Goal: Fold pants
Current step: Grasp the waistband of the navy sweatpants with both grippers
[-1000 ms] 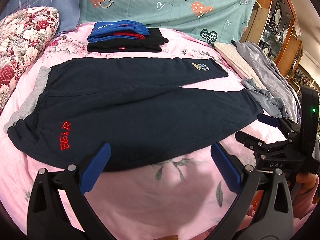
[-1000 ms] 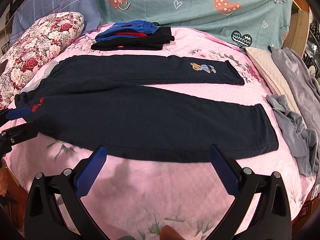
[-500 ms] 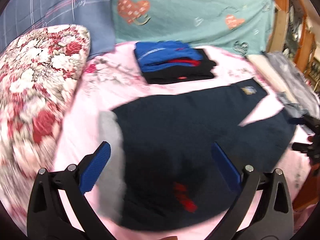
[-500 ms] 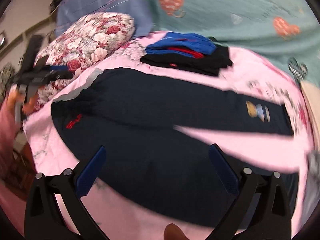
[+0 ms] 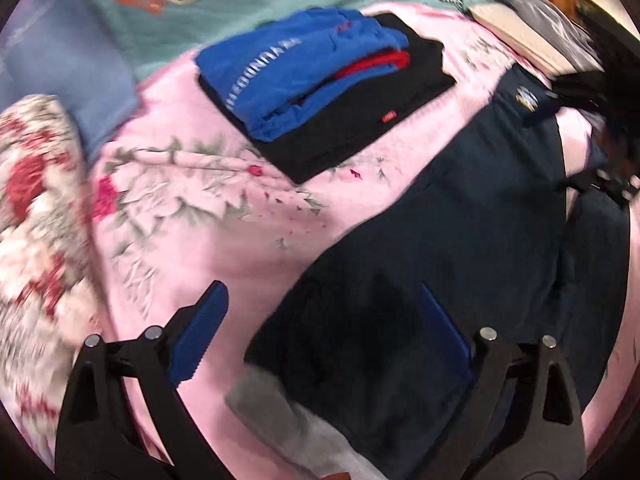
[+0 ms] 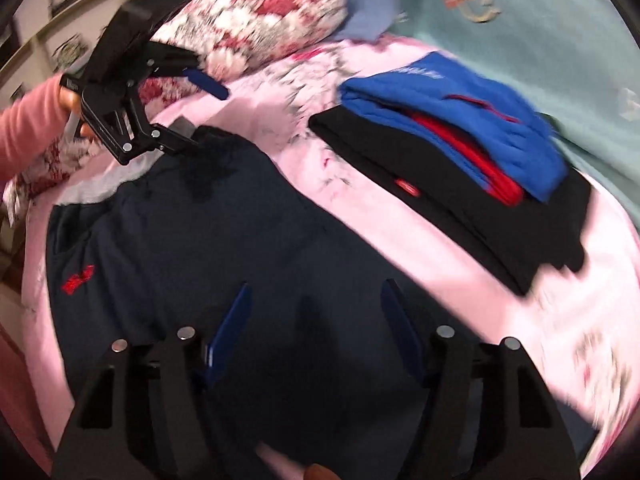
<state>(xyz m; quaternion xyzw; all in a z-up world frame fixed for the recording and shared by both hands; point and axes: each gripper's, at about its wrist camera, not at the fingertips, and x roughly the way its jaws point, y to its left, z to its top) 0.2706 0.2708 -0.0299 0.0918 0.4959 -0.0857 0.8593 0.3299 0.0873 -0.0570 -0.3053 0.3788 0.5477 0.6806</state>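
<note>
Lying flat on the pink floral bedspread [image 5: 224, 236], the dark navy fleece pants [image 6: 224, 248] run lengthwise from the grey waistband [image 5: 276, 412] under the left gripper [image 5: 320, 332] to the right gripper [image 6: 316, 328] mid-leg; both jaws gape, holding nothing.

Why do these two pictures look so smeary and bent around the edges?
Left wrist view: motion blur smears the floral pillow and dark navy pants; the fisheye lens bows the pink bedspread. Right wrist view: the folded blue garment blurs, and the corners go black.
</note>
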